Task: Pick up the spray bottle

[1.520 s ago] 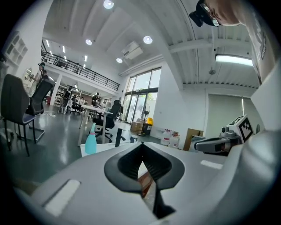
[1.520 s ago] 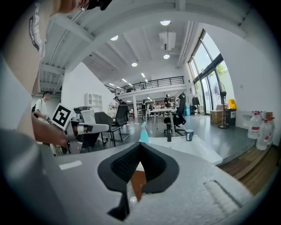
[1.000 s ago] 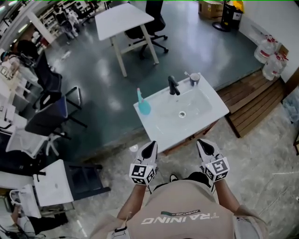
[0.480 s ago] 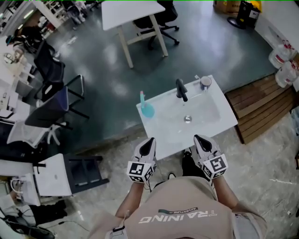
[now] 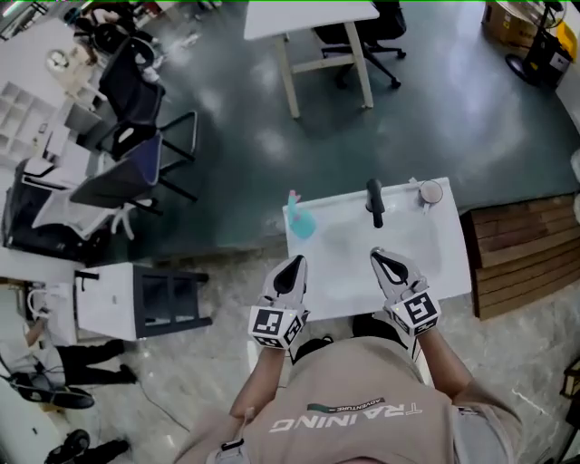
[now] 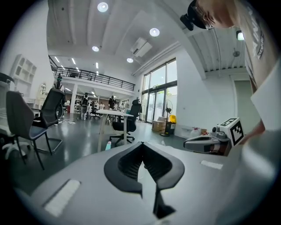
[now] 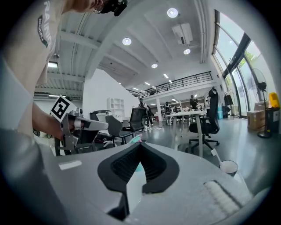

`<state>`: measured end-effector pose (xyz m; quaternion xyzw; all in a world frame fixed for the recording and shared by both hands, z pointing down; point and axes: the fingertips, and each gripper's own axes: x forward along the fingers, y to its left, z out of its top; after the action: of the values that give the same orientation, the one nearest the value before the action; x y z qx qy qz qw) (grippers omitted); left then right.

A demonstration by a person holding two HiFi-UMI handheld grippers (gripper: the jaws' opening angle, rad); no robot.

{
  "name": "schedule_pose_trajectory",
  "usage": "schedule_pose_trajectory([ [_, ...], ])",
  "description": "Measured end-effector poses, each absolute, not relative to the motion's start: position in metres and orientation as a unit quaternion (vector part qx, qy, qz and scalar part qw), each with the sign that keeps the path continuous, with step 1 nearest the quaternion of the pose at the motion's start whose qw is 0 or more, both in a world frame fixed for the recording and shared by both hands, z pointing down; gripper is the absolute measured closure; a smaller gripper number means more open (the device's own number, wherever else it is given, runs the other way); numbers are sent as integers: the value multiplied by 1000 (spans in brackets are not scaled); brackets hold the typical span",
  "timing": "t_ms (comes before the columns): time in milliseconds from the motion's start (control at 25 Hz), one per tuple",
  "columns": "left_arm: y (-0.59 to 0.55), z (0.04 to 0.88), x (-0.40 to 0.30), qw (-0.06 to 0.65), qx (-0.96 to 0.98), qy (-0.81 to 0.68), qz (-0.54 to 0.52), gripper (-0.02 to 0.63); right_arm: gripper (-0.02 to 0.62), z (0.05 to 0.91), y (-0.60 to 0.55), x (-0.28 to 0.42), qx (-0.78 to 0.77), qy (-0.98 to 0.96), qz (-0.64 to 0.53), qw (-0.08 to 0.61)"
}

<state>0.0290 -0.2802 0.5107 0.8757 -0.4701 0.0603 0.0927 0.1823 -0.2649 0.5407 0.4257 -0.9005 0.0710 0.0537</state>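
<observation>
The spray bottle (image 5: 301,220), teal with a pink top, stands at the far left corner of the white sink (image 5: 453,263). My left gripper (image 5: 290,272) hovers over the sink's front left part, short of the bottle, jaws shut and empty. Over the basin's middle my right gripper (image 5: 388,265) is also shut and empty. In the left gripper view the bottle (image 6: 108,145) shows small, left of the shut jaws of my left gripper (image 6: 141,145). In the right gripper view the bottle (image 7: 137,139) is partly hidden behind my right gripper (image 7: 140,144).
A black faucet (image 5: 374,201) rises at the sink's back edge, with a white cup (image 5: 430,192) to its right. Wooden pallets (image 5: 526,249) lie right of the sink. Office chairs (image 5: 136,172) and a white table (image 5: 313,14) stand beyond, a white cabinet (image 5: 109,299) at left.
Both grippers have moved forward from in front of the sink to over it. The sink and bottle now lie closer and lower in the head view. Both jaws stayed shut.
</observation>
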Motion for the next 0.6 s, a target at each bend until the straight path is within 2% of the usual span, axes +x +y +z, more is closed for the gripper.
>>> schedule_pose_trajectory([
  [360, -280, 519, 22, 116, 842, -520, 80, 588, 594, 541, -299, 155, 349, -934, 53, 56],
  [600, -281, 517, 11, 110, 829, -543, 74, 588, 594, 532, -316, 147, 348, -935, 64, 32],
])
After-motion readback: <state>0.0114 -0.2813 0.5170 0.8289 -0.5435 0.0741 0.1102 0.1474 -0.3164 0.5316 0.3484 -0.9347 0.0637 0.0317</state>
